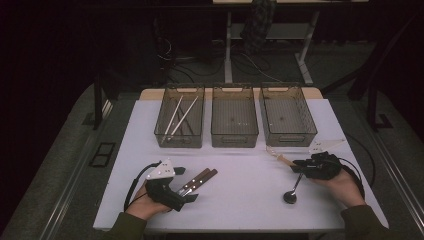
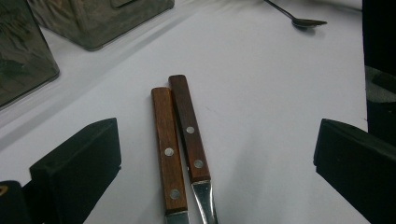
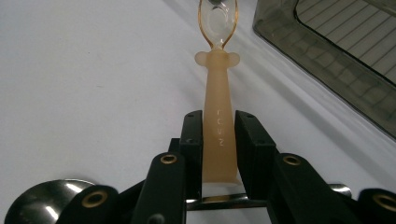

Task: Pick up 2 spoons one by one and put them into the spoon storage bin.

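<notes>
Two knives with brown wooden handles lie side by side on the white table. My left gripper stands open around them; in the left gripper view the handles lie between the wide-apart jaws of that gripper, untouched. My right gripper is shut on the handle of a pale orange plastic spoon. In the right gripper view this spoon points away from the gripper, its clear bowl far out. A metal spoon lies just under that hand.
Three smoky plastic bins stand in a row at the back: the left bin holds two chopsticks, while the middle bin and right bin look bare inside. The right bin's corner is close beside the plastic spoon.
</notes>
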Tool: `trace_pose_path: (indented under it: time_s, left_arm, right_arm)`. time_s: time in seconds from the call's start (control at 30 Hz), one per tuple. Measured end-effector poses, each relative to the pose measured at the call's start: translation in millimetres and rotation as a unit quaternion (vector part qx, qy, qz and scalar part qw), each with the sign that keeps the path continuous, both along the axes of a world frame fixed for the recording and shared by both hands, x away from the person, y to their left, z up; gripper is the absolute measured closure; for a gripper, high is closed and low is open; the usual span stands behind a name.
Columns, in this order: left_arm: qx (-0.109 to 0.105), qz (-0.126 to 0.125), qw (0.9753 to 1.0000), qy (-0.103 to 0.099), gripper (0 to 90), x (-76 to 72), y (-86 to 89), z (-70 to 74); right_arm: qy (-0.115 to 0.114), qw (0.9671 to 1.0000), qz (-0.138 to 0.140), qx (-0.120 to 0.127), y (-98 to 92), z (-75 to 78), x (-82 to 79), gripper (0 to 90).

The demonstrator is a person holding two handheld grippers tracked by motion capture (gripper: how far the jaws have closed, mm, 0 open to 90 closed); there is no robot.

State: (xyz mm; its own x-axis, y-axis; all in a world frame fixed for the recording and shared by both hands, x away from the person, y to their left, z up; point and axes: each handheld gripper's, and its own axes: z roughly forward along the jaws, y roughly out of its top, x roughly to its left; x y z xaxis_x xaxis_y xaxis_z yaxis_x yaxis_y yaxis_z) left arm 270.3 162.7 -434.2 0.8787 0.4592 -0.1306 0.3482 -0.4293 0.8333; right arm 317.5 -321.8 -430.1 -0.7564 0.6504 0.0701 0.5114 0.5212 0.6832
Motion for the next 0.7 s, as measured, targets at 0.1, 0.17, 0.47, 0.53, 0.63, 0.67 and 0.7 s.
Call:
trace_pose_path:
  time_s: [0.1,0.17,0.47,0.53,0.63,0.67,0.7]
  left_arm:
    - [0.000,-0.001,1.0000,0.000,0.0,-0.1,-0.4,0.0]
    - [0.000,-0.002,1.0000,0.000,0.0,0.0,-0.5,0.0]
    - [0.000,-0.001,1.0000,0.002,0.0,0.3,-1.3,-0.4]
    - [0.001,-0.002,1.0000,0.002,0.0,0.1,-1.4,-0.4]
    - [0.002,-0.003,1.0000,0.003,0.0,0.3,-1.0,-0.8]
    - [0.001,-0.002,1.0000,0.003,0.0,0.4,-1.0,-0.9]
    - [0.001,-0.001,1.0000,0.003,0.0,0.4,-1.2,-1.0]
  right_arm:
    - [0.000,1.0000,0.003,0.004,1.0,1.1,-0.7,73.6]
    - [-0.001,1.0000,0.004,0.007,1.9,2.3,-1.1,73.6]
    - [-0.015,0.9994,0.016,0.028,9.8,12.9,-0.8,73.6]
    - [-0.016,0.9993,0.017,0.029,12.0,15.0,-0.6,73.5]
    - [-0.019,0.9991,0.021,0.031,15.0,17.3,-0.1,73.6]
    - [-0.021,0.9991,0.020,0.032,15.9,18.2,0.0,73.5]
    - [-0.023,0.9989,0.022,0.033,16.4,19.0,0.4,73.6]
